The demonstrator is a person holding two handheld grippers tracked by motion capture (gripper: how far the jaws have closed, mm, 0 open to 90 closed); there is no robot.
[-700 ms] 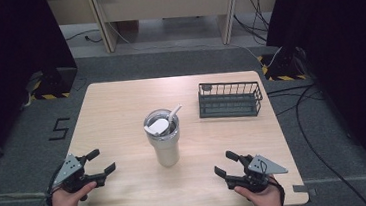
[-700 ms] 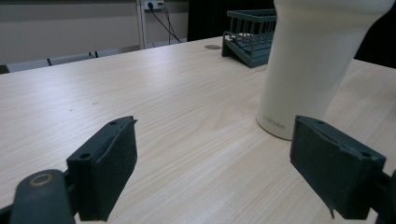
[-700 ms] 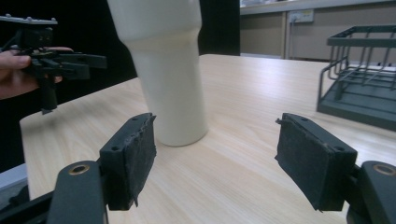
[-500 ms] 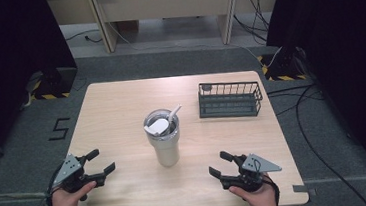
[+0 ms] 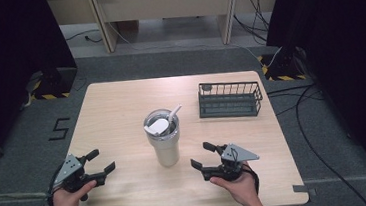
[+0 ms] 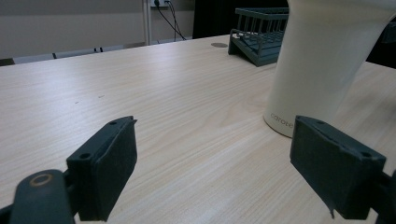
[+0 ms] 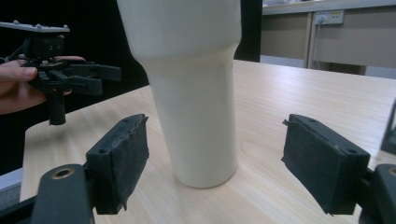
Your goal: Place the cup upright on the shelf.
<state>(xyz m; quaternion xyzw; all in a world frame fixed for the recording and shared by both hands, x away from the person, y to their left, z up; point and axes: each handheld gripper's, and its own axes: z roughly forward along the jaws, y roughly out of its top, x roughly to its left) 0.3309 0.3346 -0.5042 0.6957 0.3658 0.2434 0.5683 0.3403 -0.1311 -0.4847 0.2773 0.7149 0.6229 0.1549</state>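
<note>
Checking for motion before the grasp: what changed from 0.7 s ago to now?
The right tongs slid left along the table toward the cream tumbler, jaws open, nothing taken or released. The left tongs stayed put, open. Tumbler, its straw and the wire rack did not move.

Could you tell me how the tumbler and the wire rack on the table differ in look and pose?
The tumbler is cream, tall and solid-walled, while the wire rack is dark grey, low and made of open bars. The tumbler stands upright near the middle of the table, between the left gripper and right gripper; the wire rack sits farther back towards the right edge. The tumbler carries a lid and straw; the wire rack looks empty. Both rest untouched.
</note>
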